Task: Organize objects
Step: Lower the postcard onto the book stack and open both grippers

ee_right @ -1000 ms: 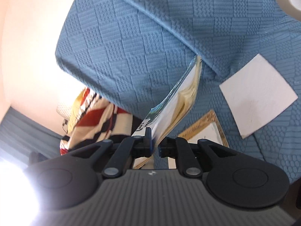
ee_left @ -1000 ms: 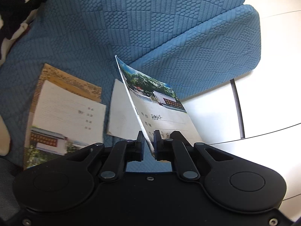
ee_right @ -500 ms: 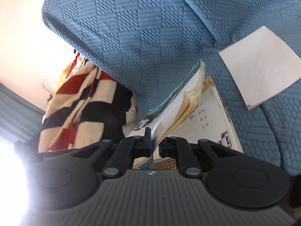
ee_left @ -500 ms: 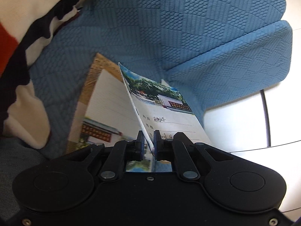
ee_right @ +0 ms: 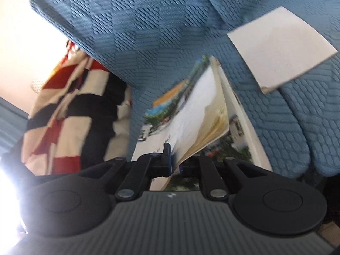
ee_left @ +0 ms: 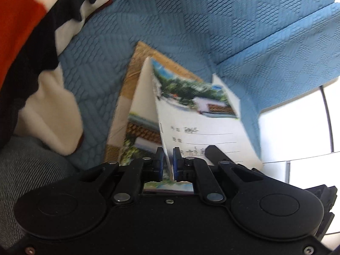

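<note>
- Between the blue pads of the left hand-held gripper (ee_left: 167, 163), the lower edge of a thin notebook (ee_left: 197, 123) is pinched; the jaws stand clenched on it, with only the cover's thickness between them.
- Across from it, the right hand-held gripper (ee_right: 173, 162) is clenched on another edge of the same notebook (ee_right: 197, 114), so the book hangs between both tools, tilted, its pages fanning open a little.
- On the held notebook's cover, the left wrist view shows a printed scene of trees and a white-walled building at the top, and below it ruled lines with handwriting that is too blurred to read.
- Just beneath the held notebook lies a second notebook (ee_left: 138, 114), flat on the blue sofa (ee_left: 170, 27); its cover has a tan patterned border and a similar building picture. Whether the two books touch cannot be told.
- Off to the side, in the right wrist view, a white sheet of paper (ee_right: 278, 46) lies on the sofa seat near the fold where seat and back cushion meet, apart from both notebooks.
- Along the sofa's other side, a blanket (ee_left: 31, 48) with red, black and cream blocks is draped beside the flat notebook.
- Beyond the sofa's edge in the left wrist view, a bright white floor (ee_left: 297, 131) with dark seams shows.
</note>
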A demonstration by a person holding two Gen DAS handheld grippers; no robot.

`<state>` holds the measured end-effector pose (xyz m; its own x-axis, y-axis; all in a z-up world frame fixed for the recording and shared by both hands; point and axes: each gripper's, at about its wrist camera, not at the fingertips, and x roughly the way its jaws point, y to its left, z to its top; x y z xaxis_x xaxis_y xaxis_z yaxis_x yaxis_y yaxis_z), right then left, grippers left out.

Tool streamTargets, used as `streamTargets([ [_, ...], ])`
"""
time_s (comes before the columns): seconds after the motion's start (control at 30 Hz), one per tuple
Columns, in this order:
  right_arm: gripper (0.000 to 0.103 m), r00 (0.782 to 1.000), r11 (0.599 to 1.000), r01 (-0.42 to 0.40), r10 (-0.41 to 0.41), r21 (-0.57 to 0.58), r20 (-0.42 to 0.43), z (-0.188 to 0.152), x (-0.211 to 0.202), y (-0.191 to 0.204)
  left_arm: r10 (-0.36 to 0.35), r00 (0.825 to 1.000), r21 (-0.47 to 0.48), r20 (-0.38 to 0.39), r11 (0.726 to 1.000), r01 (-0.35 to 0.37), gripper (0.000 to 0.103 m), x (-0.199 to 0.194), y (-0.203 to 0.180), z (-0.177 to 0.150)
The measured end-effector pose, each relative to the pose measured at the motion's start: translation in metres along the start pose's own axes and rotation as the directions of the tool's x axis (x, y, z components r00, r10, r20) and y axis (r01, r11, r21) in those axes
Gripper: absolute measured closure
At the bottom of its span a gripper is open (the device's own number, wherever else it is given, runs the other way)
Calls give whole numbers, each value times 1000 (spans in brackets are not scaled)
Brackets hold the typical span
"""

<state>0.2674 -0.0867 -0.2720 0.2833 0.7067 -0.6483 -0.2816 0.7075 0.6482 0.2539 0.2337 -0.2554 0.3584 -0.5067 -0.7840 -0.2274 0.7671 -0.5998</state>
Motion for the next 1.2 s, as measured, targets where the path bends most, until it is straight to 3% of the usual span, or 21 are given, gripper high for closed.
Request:
streamTargets([
  [0.13,92,998,999,44,-43,7,-51,-6,7,-10,39,999,-12,-22,999,-40,98,10,8,-5],
  [0.53,91,990,999,29,-23,41,-136,-15,18,-19,100,995,-2,-25,995,-100,98,11,8,-3],
  [0.6,87,988,997,29,-18,70,-155,-12,18,-20,101,994,2,-30,995,-101,96,10,6,-2],
  [0.73,71,983,993,30,-8,117,-185,-11,13,-23,122,992,25,-18,992,-121,82,6,-1,-4],
  [0.83,40,979,995,39,-20,90,-204,-12,4,-14,120,993,48,-3,992,-119,63,-1,-6,-5],
  [0.87,27,979,996,40,-21,86,-204,-12,-1,-12,124,992,62,6,990,-124,61,-4,-9,-6],
  [0.9,23,979,996,45,-29,77,-202,-12,-5,-10,130,991,75,15,989,-131,58,-7,-12,-7],
  [1.03,25,984,999,44,-41,10,-173,-10,-31,-2,127,991,108,53,985,-132,44,-23,-27,-8],
  [1.2,25,995,997,49,-54,-60,-83,4,-68,6,127,983,175,130,973,-148,35,-50,-54,-13],
])
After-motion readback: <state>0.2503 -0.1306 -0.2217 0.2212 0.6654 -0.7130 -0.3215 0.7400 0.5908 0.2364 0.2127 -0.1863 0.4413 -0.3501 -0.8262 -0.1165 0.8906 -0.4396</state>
